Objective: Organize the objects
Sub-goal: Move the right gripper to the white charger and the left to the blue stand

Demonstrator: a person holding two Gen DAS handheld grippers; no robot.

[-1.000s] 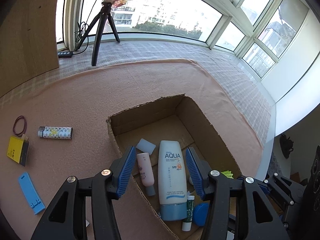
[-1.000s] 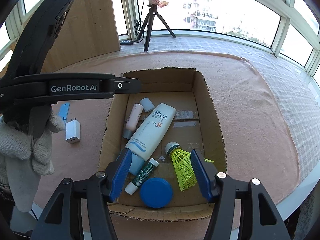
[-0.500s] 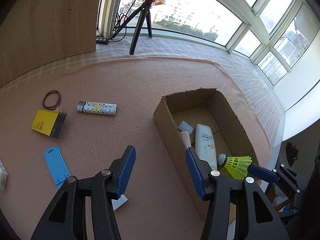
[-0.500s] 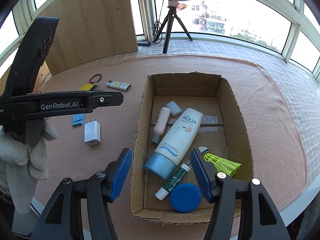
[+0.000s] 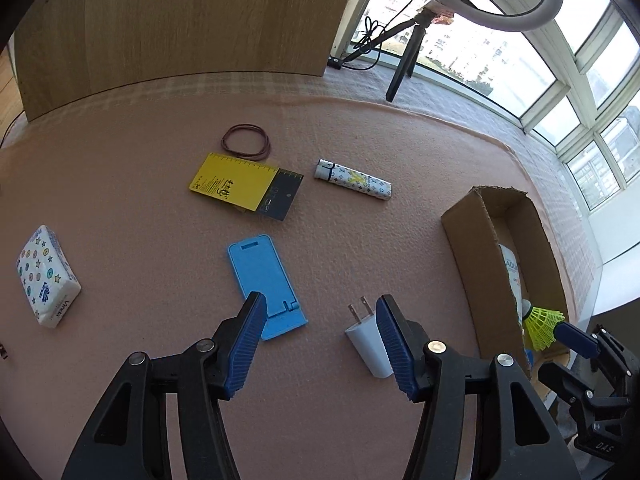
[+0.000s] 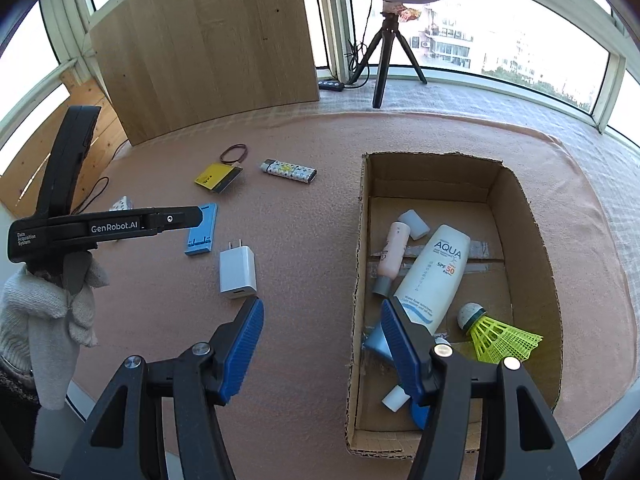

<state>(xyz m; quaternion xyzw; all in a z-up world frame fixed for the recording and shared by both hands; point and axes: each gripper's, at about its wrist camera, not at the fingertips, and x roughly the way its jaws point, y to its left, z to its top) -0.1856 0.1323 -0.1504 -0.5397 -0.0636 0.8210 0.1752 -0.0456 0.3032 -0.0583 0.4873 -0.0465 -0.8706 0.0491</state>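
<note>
My left gripper [image 5: 320,308] hovers over the pink mat with its jaws opening and nothing between them. A white charger [image 5: 370,344] lies just by its right finger, and a blue phone stand [image 5: 266,284] by its left. My right gripper [image 6: 320,308] stands open and empty above the left wall of the cardboard box [image 6: 520,232]. In the box lie an AQUA sunscreen tube [image 6: 436,276], a pink tube [image 6: 394,250], a white cap [image 6: 414,224] and a yellow shuttlecock [image 6: 500,336]. The right finger partly hides a blue lid and a small tube.
Further out on the mat lie a yellow card [image 5: 234,180], a patterned lighter [image 5: 352,180], a rubber band [image 5: 245,141] and a tissue pack [image 5: 46,280]. A wooden board [image 6: 208,48] and a ring-light tripod [image 6: 386,52] stand at the back. A gloved hand [image 6: 48,312] holds the left gripper.
The left gripper has swung left, from over the box to over the mat by the charger and phone stand. The right gripper has drifted left to the box's left wall.
</note>
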